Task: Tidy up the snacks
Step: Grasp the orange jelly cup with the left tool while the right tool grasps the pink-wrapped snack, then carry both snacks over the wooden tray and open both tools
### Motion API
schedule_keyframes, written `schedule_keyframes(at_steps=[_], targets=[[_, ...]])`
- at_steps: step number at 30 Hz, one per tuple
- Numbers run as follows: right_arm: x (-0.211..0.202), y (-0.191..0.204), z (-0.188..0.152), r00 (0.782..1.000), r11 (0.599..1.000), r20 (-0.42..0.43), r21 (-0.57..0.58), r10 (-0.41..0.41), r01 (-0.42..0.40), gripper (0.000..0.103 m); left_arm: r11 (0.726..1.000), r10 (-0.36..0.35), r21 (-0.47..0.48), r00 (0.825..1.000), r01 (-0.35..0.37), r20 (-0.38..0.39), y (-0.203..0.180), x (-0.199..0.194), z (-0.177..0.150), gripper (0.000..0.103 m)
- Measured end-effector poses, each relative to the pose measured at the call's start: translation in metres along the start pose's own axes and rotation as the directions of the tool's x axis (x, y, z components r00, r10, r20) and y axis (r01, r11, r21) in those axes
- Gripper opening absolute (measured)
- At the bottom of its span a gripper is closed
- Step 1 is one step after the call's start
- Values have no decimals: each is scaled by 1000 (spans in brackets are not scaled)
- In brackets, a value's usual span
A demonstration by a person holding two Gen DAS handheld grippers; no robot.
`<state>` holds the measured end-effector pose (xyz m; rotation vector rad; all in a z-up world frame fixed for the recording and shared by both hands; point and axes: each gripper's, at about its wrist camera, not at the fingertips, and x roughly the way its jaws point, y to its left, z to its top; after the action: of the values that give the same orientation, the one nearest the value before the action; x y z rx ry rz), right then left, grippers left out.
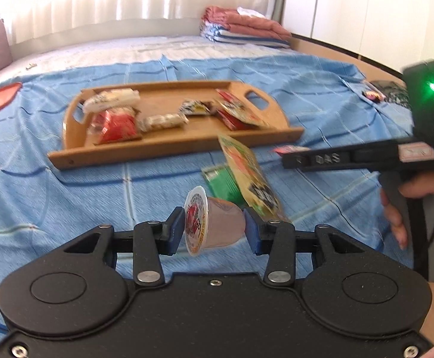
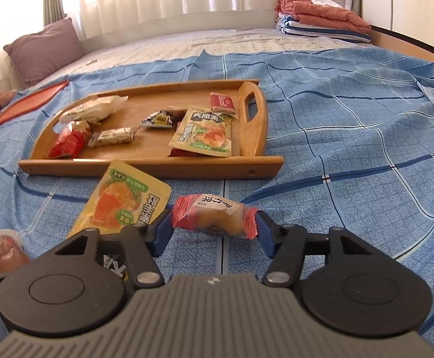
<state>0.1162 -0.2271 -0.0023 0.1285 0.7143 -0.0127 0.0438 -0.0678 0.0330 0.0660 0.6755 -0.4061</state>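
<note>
My left gripper (image 1: 215, 228) is shut on a jelly cup (image 1: 217, 222), held sideways above the blue bedspread. The cup also shows at the left edge of the right wrist view (image 2: 3, 252). My right gripper (image 2: 214, 228) is shut on a red-wrapped snack (image 2: 217, 214), held just in front of the wooden tray (image 2: 145, 167). The tray (image 1: 172, 149) holds several snack packets. A yellow pouch (image 2: 127, 203) lies on the bedspread in front of the tray, also in the left wrist view (image 1: 249, 176), with a green packet (image 1: 221, 182) beside it.
The right gripper's body (image 1: 366, 156) and the hand holding it are at the right of the left wrist view. A red lid (image 2: 29, 104) lies left of the tray. Folded blankets (image 2: 321, 18) are at the far right, a purple pillow (image 2: 46, 47) at the far left.
</note>
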Motion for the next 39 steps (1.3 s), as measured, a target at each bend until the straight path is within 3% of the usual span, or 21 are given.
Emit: schedule_keyframes(at_steps=[13,21,32,39], targets=[[-16,-10,10,999,995,45,94,18,-22,58,996,74,-64,996,-70,52,40,-2,30,41],[-16,-11,47,995,993,96,110,29,-39,58,991,114,-80,988,-106,105,65,11,79,41],[36,-7,124,994,990,91,127,52,-63,58,989,92,-126,991,-80,93,92,81,168,41],[93,-4,158,998,987,29,149,59,-62,58,989,76,-132,996,-69,53,94,146,190,41]])
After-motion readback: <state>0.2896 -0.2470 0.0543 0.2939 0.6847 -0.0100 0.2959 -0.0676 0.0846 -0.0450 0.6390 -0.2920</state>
